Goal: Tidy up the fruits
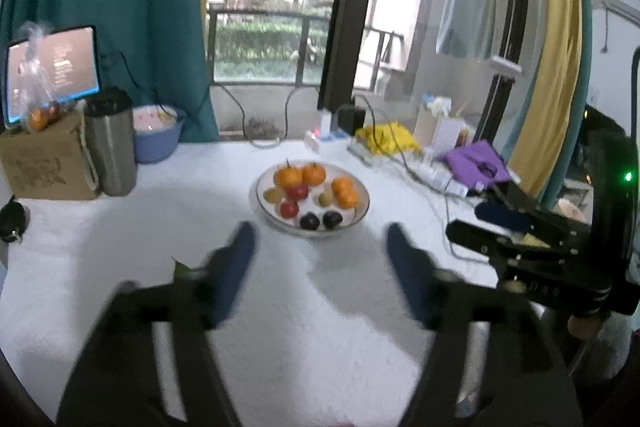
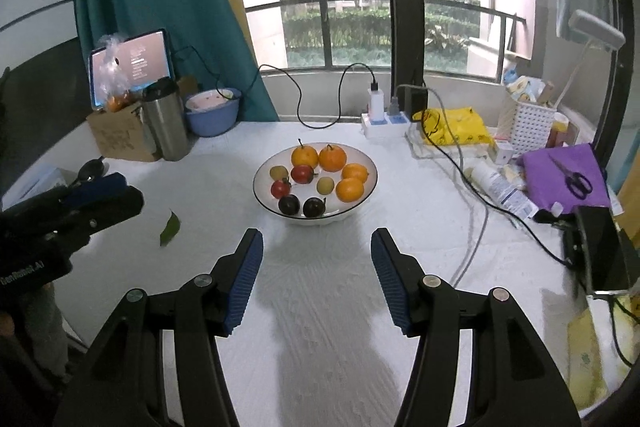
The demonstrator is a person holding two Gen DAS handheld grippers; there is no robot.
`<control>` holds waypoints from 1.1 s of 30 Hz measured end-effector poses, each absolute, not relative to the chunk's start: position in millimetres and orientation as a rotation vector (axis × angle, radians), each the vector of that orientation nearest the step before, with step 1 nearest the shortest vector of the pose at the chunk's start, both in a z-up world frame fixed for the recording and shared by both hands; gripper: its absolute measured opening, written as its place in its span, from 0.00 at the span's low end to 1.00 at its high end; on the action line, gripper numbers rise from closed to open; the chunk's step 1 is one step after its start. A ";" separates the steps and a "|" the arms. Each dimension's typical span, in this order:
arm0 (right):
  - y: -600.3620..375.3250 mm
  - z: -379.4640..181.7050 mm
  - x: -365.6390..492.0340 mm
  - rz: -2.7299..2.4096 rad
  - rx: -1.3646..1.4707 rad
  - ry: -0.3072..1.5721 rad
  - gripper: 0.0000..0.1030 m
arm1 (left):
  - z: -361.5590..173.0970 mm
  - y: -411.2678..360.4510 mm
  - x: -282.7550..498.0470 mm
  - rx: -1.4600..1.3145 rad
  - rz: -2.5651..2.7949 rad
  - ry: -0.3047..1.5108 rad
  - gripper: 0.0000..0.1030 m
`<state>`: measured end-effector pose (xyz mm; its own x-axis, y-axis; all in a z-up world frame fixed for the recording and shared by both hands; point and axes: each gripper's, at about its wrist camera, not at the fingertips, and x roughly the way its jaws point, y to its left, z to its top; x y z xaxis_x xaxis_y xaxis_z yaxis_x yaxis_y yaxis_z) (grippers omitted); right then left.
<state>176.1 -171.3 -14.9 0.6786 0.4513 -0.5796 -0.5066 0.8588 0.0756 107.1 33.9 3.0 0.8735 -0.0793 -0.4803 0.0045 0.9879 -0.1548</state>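
Sitting near the middle of the white worktop (image 2: 320, 307), the fruit bowl (image 2: 362, 195) is holding four oranges (image 2: 332, 158), two red fruits (image 2: 302, 174), two small yellow-green fruits (image 2: 325, 185) and two dark plums (image 2: 289, 205).

The right hand-held gripper (image 2: 317, 279) is hovering over the worktop just short of the bowl, its blue-padded fingers (image 2: 244, 279) spread wide and gripping nothing. The bowl is lying straight ahead of it, centred beyond the gap, not touching either finger.

The left hand-held gripper (image 1: 320, 275) is likewise spread wide and empty, motion-blurred in its own view. The bowl (image 1: 360, 217) is lying ahead of it, slightly right of centre and apart from the fingertips.

In the right wrist view the left hand-held gripper (image 2: 100, 193) is showing at the left edge, well left of the bowl. A loose green leaf (image 2: 170, 227) is lying on the worktop between that gripper and the bowl.

A steel tumbler (image 2: 166, 123), a cardboard box (image 2: 116, 139) and a blue basin (image 2: 212, 113) are standing along the far left edge.
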 end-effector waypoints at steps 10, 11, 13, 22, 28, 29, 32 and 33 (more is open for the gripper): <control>-195.2 22.0 131.6 0.501 -0.085 0.492 0.72 | 35.8 31.0 65.2 -0.133 0.012 0.385 0.81; -197.7 27.3 126.9 0.496 -0.089 0.475 0.72 | 37.9 28.5 61.9 -0.122 0.000 0.380 0.81; -201.4 38.1 117.8 0.490 -0.096 0.443 0.74 | 41.4 21.1 54.9 -0.084 0.002 0.359 0.81; -209.9 63.1 94.9 0.485 -0.099 0.368 0.76 | 59.5 2.2 31.6 0.021 0.090 0.227 0.82; -212.6 71.0 86.3 0.487 -0.101 0.332 0.76 | 60.5 7.2 33.1 -0.039 0.031 0.249 0.82; -212.5 70.4 86.7 0.486 -0.102 0.335 0.76 | 59.4 7.1 33.5 -0.044 0.030 0.252 0.82; -210.7 66.6 90.1 0.488 -0.106 0.349 0.76 | 57.1 6.1 34.6 -0.051 0.021 0.269 0.82; -210.0 65.5 91.1 0.489 -0.109 0.353 0.76 | 57.5 5.4 34.7 -0.053 0.018 0.272 0.82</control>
<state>91.1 -210.0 65.5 0.8238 0.4404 -0.3568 -0.4777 0.8783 -0.0187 34.7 5.4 57.5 0.9632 0.0109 -0.2687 -0.0253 0.9984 -0.0499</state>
